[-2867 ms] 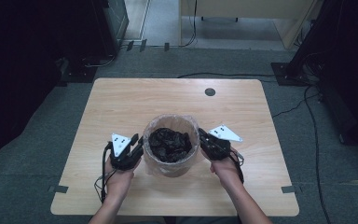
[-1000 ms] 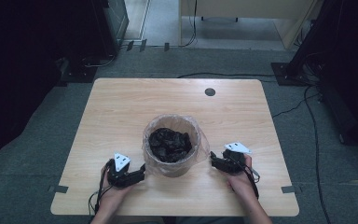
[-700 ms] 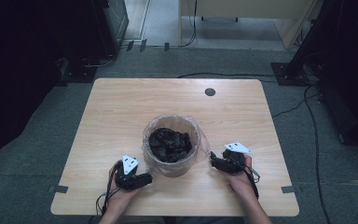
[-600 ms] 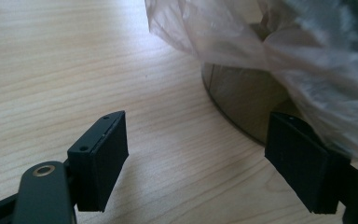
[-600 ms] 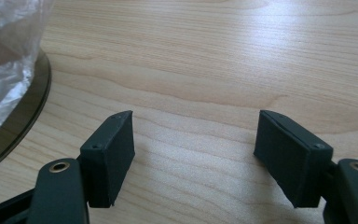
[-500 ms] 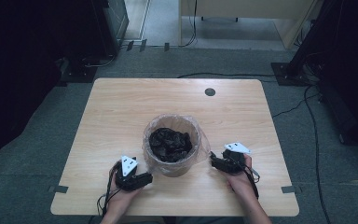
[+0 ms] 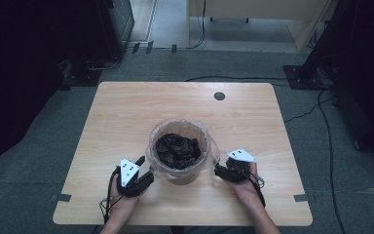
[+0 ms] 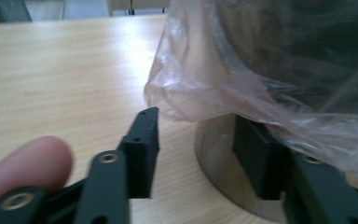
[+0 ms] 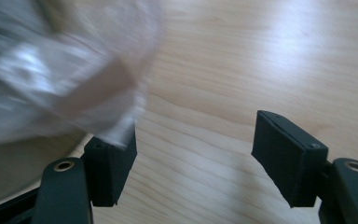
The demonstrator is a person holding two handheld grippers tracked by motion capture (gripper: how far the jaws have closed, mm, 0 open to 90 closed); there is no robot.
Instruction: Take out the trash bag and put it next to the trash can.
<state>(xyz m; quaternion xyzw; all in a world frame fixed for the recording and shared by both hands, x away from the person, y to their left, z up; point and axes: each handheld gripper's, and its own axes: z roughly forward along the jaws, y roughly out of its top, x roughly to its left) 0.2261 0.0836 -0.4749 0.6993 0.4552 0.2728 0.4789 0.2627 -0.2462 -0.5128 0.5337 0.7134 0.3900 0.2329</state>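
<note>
2 grippers flank our lined bin (image 7: 179, 168): left gripper (image 8: 200, 154) closing, liner hem (image 8: 205, 100) ungripped; right gripper (image 9: 196, 158) gaping; bag's removal remains.

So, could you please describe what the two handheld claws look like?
Both the left claw and the right claw are black, each topped by a grey three-cornered plate with dark dots. Flat rectangular black pads sit on arms with brass-coloured rivets. A black cable trails from each.
</note>
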